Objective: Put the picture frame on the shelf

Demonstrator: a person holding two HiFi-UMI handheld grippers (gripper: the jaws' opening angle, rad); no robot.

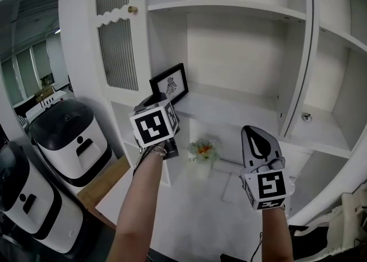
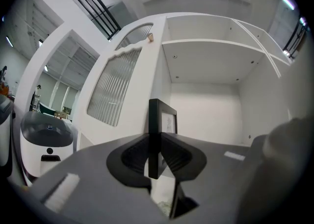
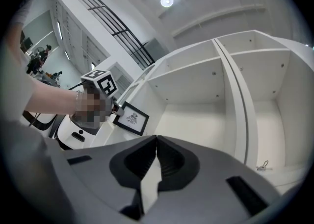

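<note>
At the far left of the head view, two white machines with black tops (image 1: 67,136) stand on the floor beside the white cabinet. Next to them we note the ribbed-glass door (image 1: 117,43) with its small brass knob (image 1: 132,10).

Left tool (image 2: 154,152): jaws clamped on the edge of the picture frame (image 1: 170,84). Its own view shows the black frame edge-on between the pads, standing upright. The frame is black with a white mat and a small dark print. It is held tilted at the left front end of the shelf (image 1: 241,109), just beside the ribbed door. We cannot tell whether its lower edge touches the shelf board.

Below the shelf, a small bunch of flowers (image 1: 202,151) sits in the lower compartment, between the two arms.

Right tool (image 1: 254,132): jaws together with nothing between them, held low in front of the cabinet and well apart from the frame.

Right of the upright partition (image 1: 298,54), a small metal object (image 1: 307,117) lies on the board of the neighbouring compartment.
</note>
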